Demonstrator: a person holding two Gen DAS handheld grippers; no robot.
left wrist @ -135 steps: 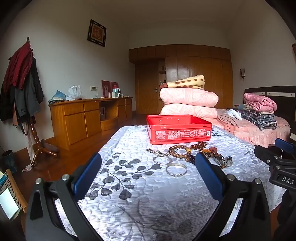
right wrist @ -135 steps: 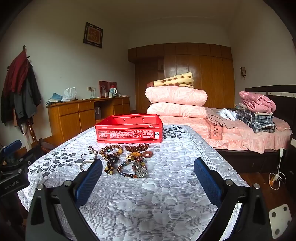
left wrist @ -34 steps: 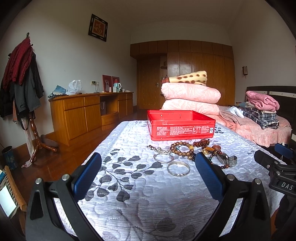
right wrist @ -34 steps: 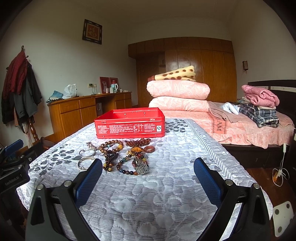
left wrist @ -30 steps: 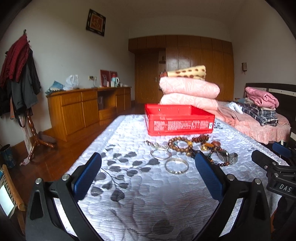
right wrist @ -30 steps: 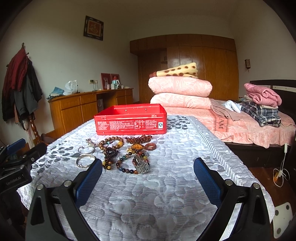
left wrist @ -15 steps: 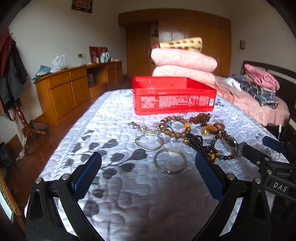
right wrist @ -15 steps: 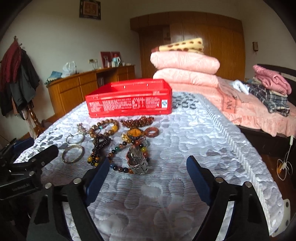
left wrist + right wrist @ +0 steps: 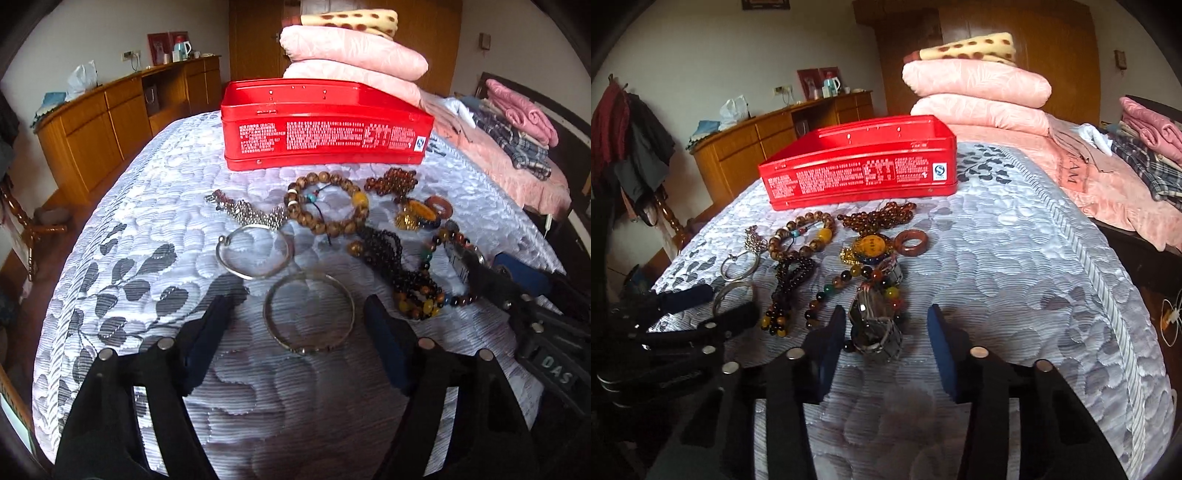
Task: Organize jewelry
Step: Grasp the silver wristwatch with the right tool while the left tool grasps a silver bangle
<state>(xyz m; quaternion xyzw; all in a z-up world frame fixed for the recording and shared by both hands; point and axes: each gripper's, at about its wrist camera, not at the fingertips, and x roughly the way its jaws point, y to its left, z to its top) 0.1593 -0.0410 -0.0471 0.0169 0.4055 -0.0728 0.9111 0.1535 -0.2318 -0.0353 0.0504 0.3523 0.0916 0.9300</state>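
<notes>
An open red tin box point(image 9: 325, 122) stands on the quilted bed cover point(image 9: 147, 206), also in the right wrist view point(image 9: 860, 162). In front of it lie several pieces of jewelry: two silver bangles point(image 9: 309, 311) point(image 9: 254, 252), a wooden bead bracelet point(image 9: 327, 206), dark bead strings point(image 9: 402, 273), a yellow pendant point(image 9: 871, 246), a brown ring point(image 9: 911, 242) and a metal watch point(image 9: 875, 328). My left gripper point(image 9: 299, 325) is open, its tips on either side of the nearer bangle. My right gripper point(image 9: 886, 332) is open, its tips on either side of the watch.
Folded pink quilts point(image 9: 351, 59) are stacked behind the box. A wooden dresser point(image 9: 122, 122) runs along the left wall. A second bed with folded clothes point(image 9: 1137, 147) lies to the right. A coat rack point(image 9: 631, 147) stands at the left.
Both grippers have moved forward and down to the jewelry and narrowed. The left now flanks the nearer bangle, the right flanks the watch.
</notes>
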